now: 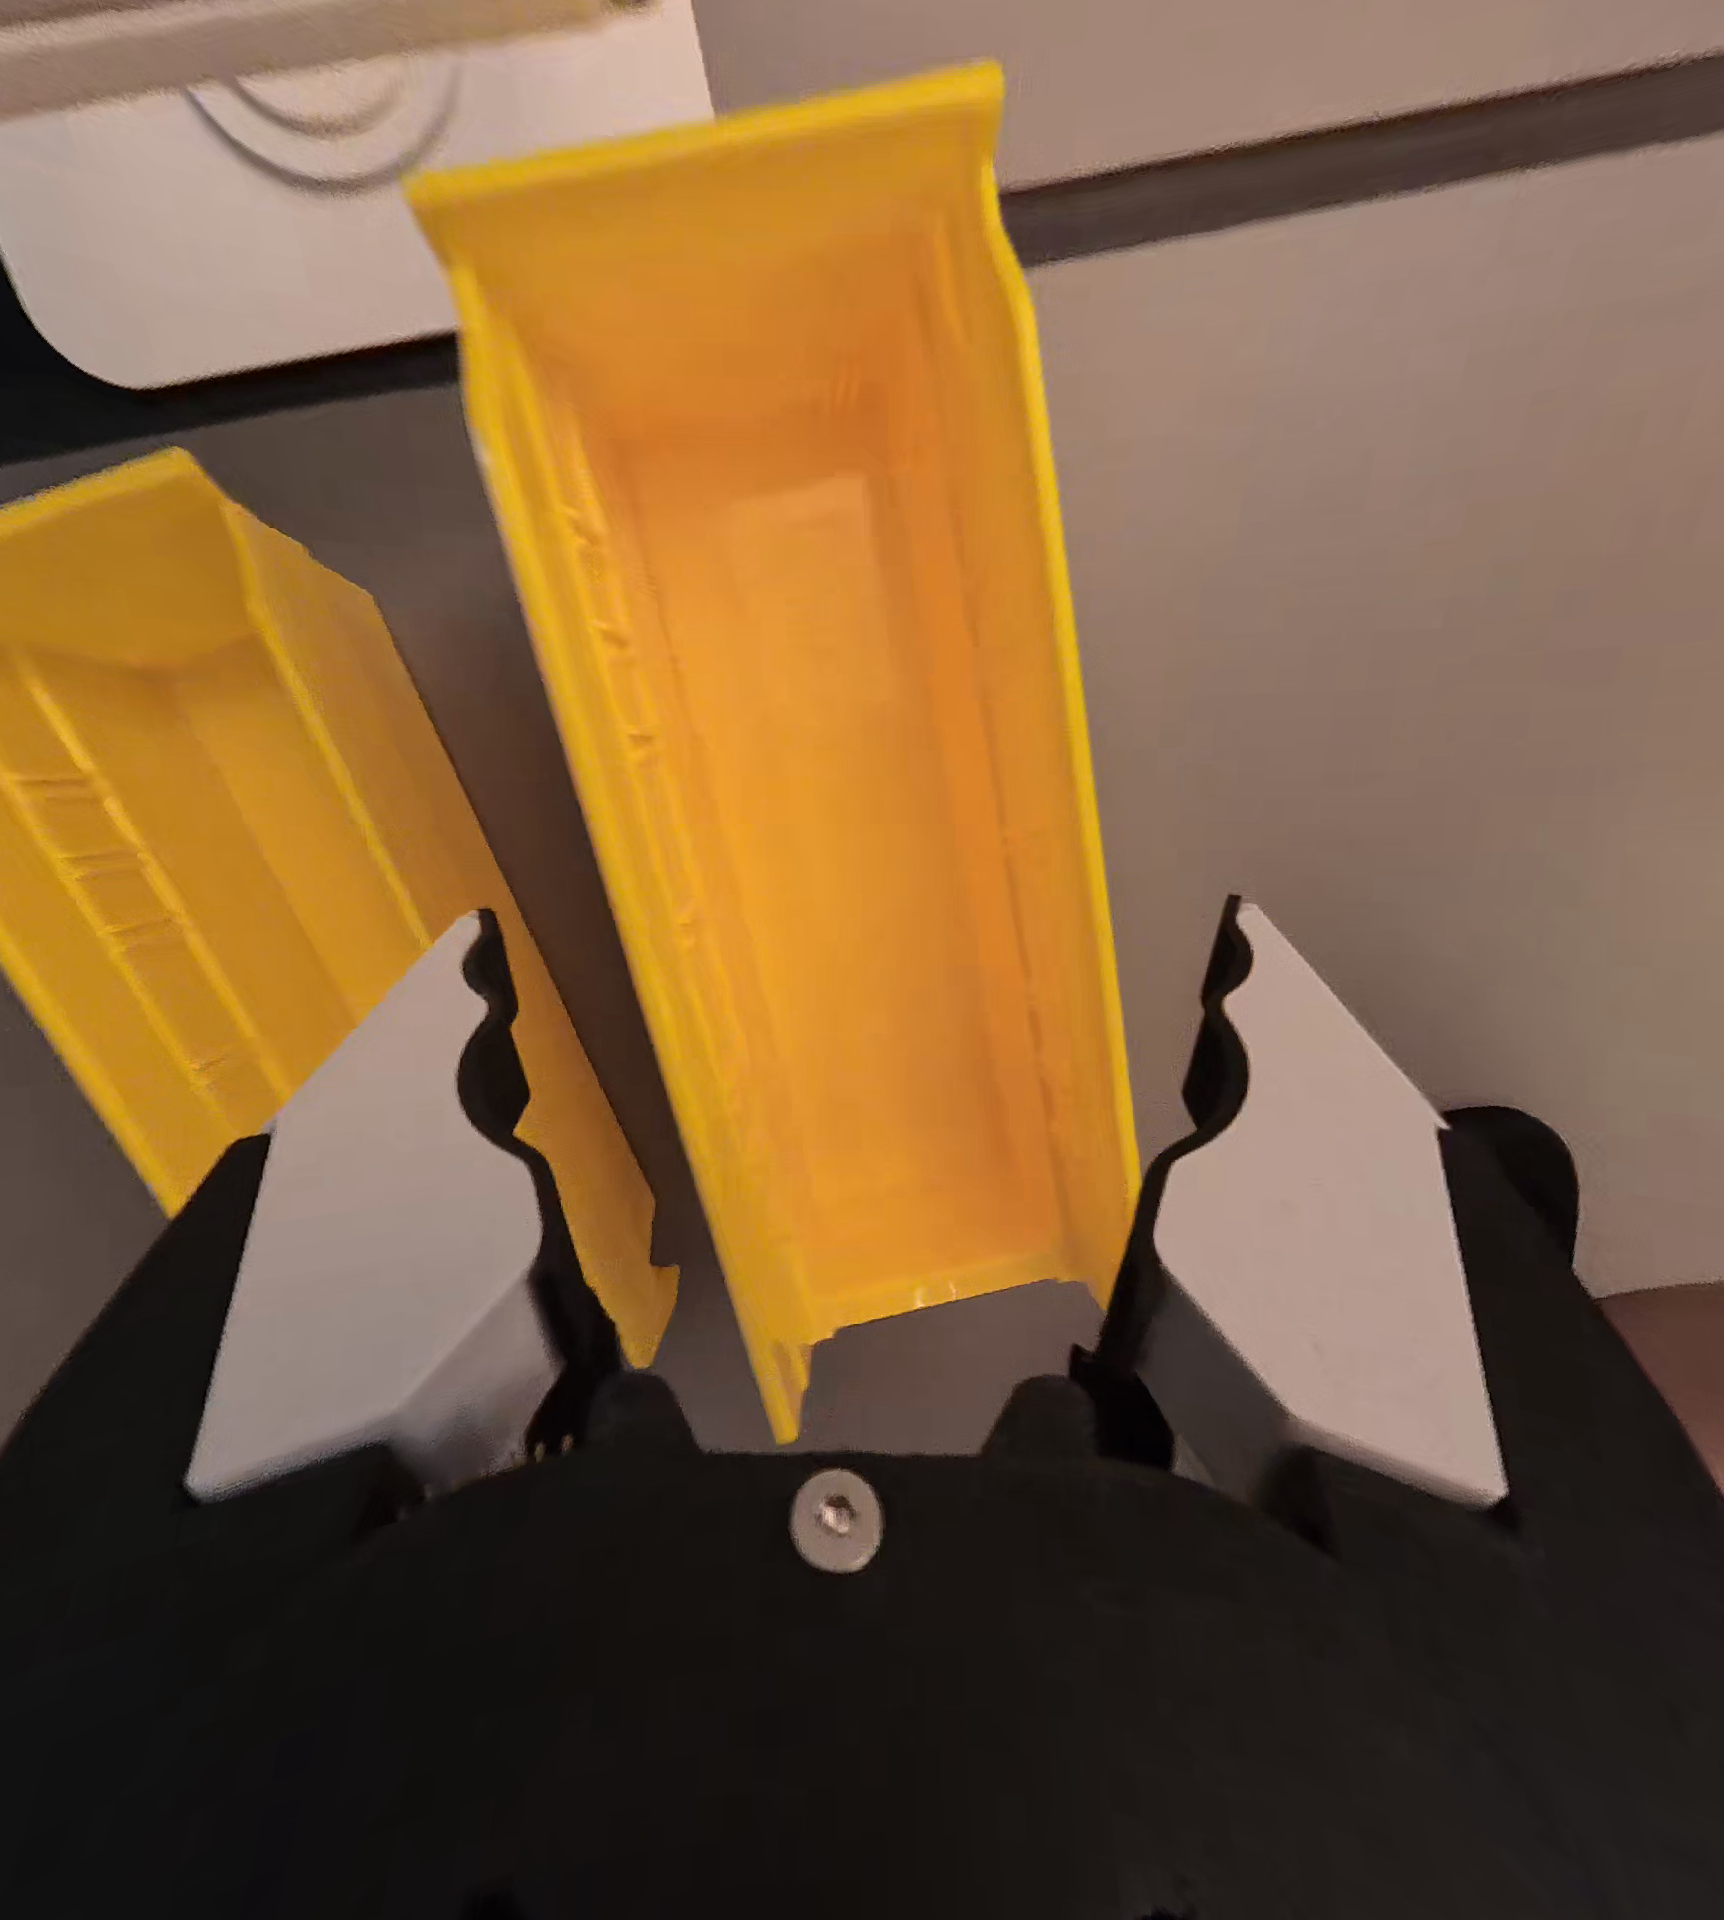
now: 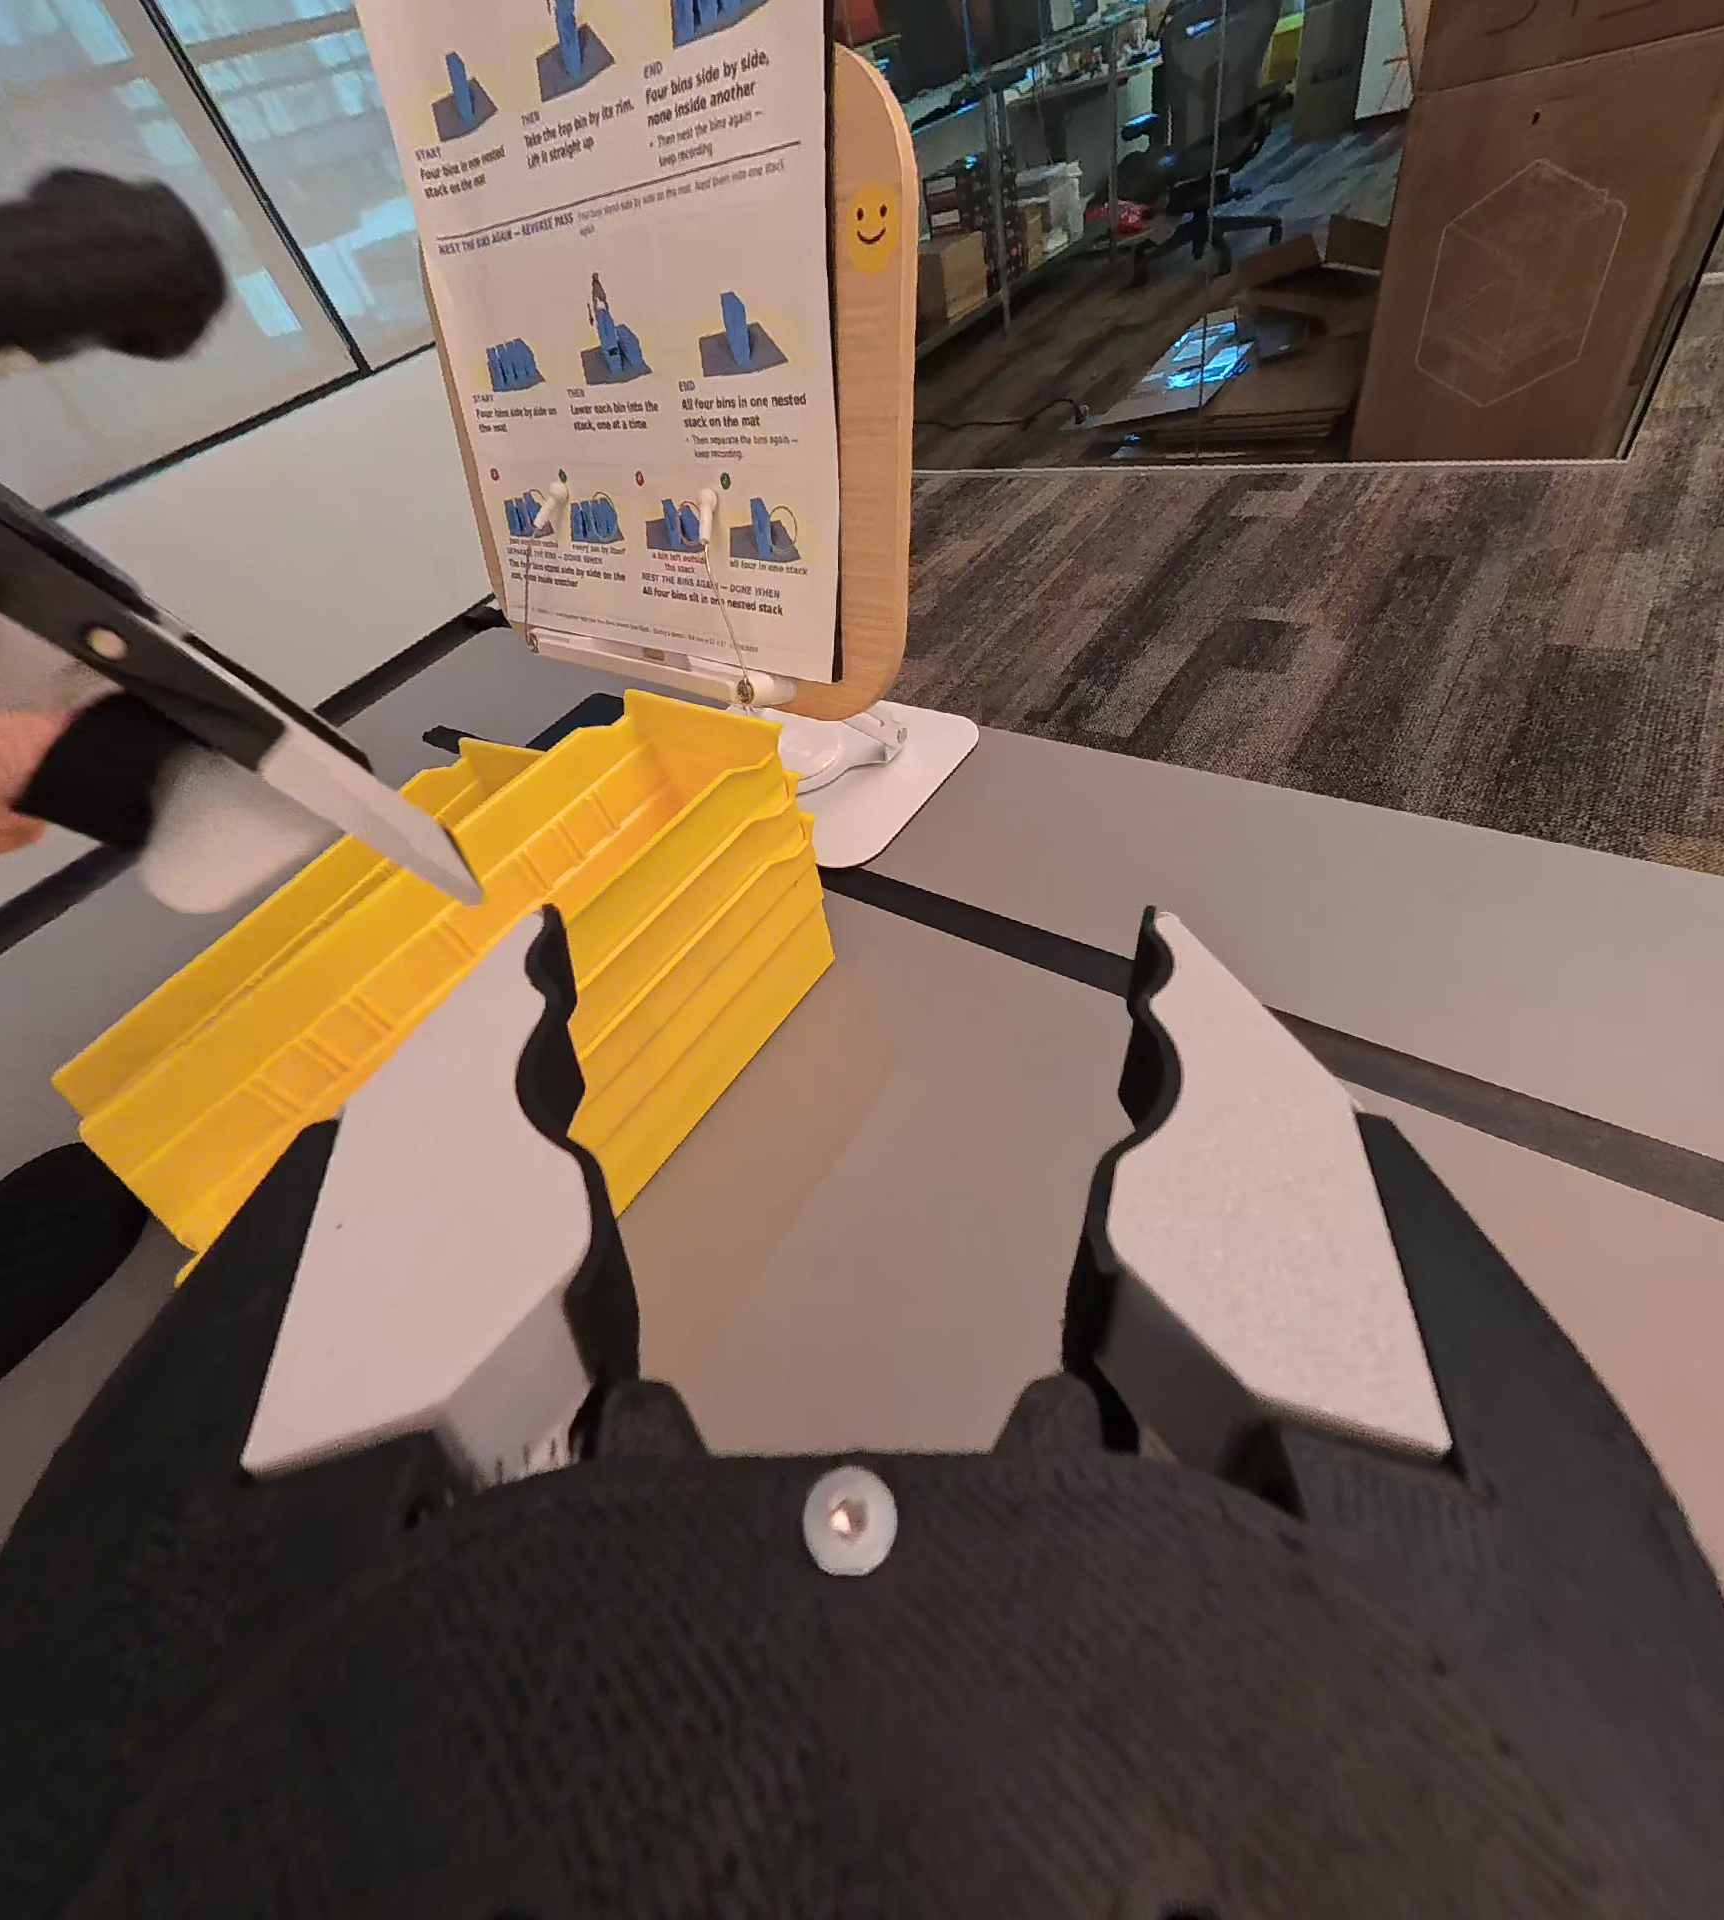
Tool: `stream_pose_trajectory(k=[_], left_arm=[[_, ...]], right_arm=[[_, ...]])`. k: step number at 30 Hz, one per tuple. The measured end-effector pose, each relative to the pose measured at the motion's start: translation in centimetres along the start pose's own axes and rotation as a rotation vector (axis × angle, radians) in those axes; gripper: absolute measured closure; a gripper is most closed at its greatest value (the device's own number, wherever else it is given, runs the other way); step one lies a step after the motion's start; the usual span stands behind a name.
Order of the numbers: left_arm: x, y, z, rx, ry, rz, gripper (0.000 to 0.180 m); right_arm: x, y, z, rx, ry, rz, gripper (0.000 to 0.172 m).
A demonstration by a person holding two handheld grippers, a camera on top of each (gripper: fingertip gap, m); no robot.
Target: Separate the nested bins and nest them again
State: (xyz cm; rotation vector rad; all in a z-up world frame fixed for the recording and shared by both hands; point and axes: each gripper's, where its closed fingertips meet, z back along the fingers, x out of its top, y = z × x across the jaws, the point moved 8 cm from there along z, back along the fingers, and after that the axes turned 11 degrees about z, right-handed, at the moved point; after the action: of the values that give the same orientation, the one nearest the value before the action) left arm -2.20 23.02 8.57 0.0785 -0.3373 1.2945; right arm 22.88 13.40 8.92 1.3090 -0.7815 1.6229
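While the left wrist view looks straight down into one long yellow bin point(image 1: 837, 779) with a second yellow bin point(image 1: 141, 790) just beside it, only the right wrist view reveals that the nearer one tops a nested stack point(image 2: 692, 935) standing near the table's point(image 2: 1253, 987) far edge, before a white-footed stand point(image 2: 879, 790) carrying a printed instruction sheet point(image 2: 629, 343) with blue diagrams. The left gripper point(image 1: 863, 914) spreads wide around the top bin, its pads clear of both walls at the tips; deeper in, contact is hard to judge. The right gripper point(image 2: 847, 925) hangs wide over bare table, gripping nothing. Motion blur smears the left view, and the stack's near end is hidden behind a finger point(image 2: 442, 1143).
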Motion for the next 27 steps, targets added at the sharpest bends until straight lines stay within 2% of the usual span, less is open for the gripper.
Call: stream_pose_trajectory(k=[4,12,16,25,27], left_arm=[[-0.8,-1.7,-2.4,0.080,0.088,-0.029,0.043],[-1.4,-1.2,-4.6,0.181,0.109,-0.039,0.046],[-1.5,-0.8,-4.8,0.189,0.117,-0.028,0.051],[-2.1,-0.4,-5.8,0.158,0.185,0.024,0.045],[-2.1,-0.5,-5.8,0.164,0.194,0.016,0.050]], right_arm=[[0.0,0.1,-0.1,0.011,-0.001,0.001,0.065],[0.0,0.0,-0.1,0.023,-0.008,-0.009,0.065],[0.0,0.0,0.0,0.027,-0.009,-0.013,0.065],[-0.1,-0.2,0.0,0.030,-0.004,-0.020,0.065],[-0.1,-0.2,0.0,0.029,-0.006,-0.022,0.065]])
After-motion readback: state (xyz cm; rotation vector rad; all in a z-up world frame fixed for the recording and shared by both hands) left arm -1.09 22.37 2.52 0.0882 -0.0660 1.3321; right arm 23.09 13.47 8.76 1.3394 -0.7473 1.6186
